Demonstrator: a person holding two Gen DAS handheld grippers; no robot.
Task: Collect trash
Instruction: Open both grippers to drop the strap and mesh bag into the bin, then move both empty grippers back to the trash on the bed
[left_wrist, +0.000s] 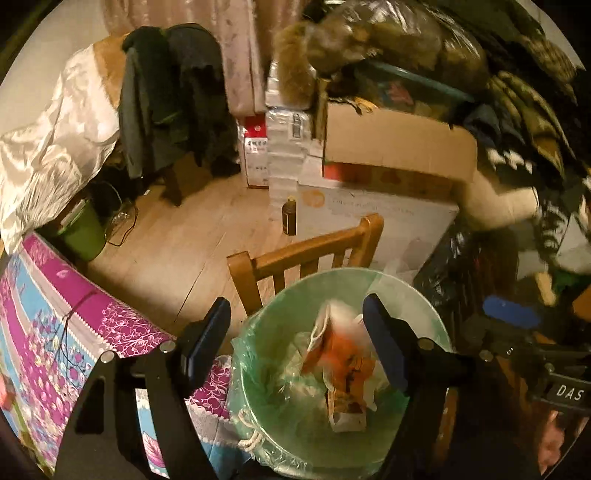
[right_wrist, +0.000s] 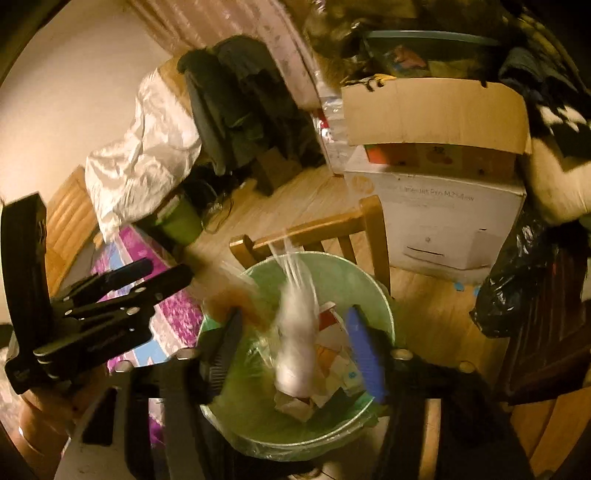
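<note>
As both grippers hang over the green-lined bin (left_wrist: 258, 354) beside the tabletop (left_wrist: 55, 332), jaws wide and empty, an orange wrapper (left_wrist: 343, 354) and white bag (right_wrist: 295, 350) drop in — next, more trash needs finding.

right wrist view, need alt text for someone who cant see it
A blurred white plastic bag is between the right gripper's open jaws, above a green-lined trash bin already holding paper scraps. The left gripper shows at the left edge. Behind the bin stand a wooden chair and a printer box.
</note>
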